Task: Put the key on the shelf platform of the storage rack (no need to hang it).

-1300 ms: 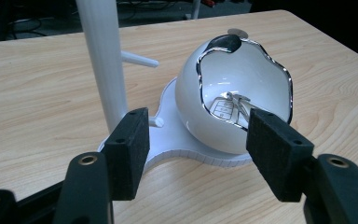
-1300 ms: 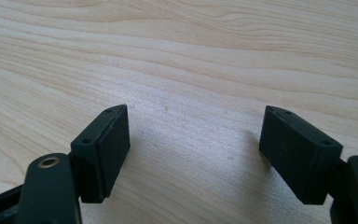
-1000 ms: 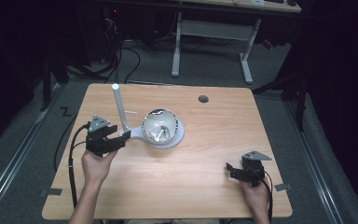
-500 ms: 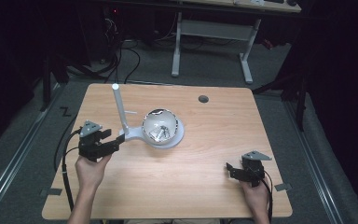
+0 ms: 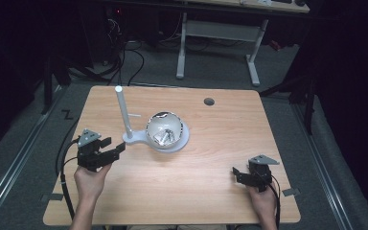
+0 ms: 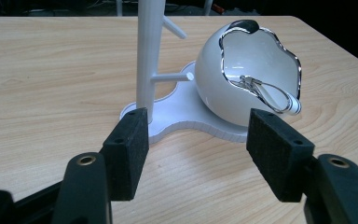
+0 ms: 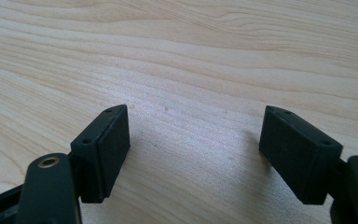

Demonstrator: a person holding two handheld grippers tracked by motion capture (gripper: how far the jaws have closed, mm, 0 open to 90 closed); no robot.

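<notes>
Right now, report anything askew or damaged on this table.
The white bowl on the stand's base lies tipped toward its side, its wavy silver-edged mouth facing sideways, with a shiny metal piece resting inside. Nothing looks broken or spilled.

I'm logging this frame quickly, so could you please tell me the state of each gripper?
Left gripper: open, holding nothing, facing the white stand.
Right gripper: open, holding nothing, over bare table.

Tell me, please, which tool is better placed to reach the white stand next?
Probably the left tool: it sits open, just short of the white stand, jaws aimed at its post. The right tool rests far off near the table's front corner.
</notes>
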